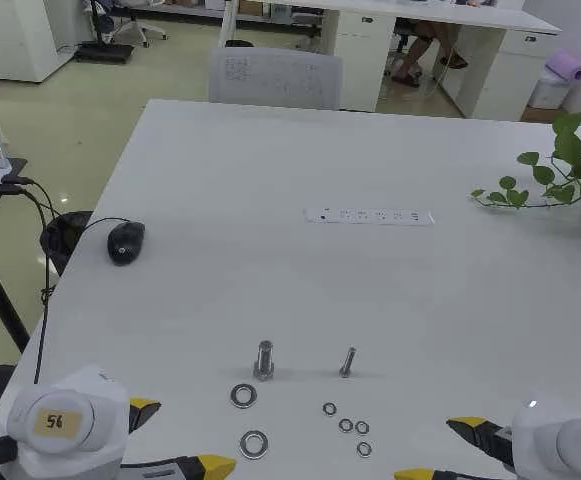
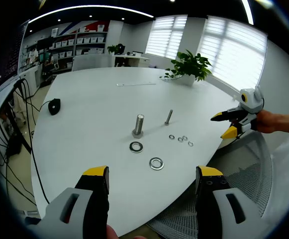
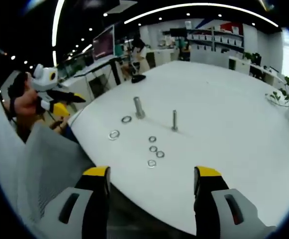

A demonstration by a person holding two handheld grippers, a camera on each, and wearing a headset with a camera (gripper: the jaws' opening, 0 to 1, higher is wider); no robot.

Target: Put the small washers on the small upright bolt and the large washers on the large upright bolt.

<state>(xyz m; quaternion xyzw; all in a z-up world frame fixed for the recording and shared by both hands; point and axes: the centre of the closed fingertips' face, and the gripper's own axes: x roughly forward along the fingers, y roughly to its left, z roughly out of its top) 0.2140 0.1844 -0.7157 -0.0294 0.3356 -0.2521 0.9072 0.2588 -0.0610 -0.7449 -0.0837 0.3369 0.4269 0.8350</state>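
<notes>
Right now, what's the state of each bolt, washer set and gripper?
Large bolt: upright, bare.
Small bolt: upright, bare.
Large washers: two, lying flat, on no bolt.
Small washers: four, lying flat, on no bolt.
Left gripper: open, empty.
Right gripper: open, empty.

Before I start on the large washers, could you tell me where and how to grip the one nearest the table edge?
Probably pinch the large washer on one side of its ring, one jaw tip through the hole, coming from above: it lies flat on the table, too thin to grasp sideways.
</notes>
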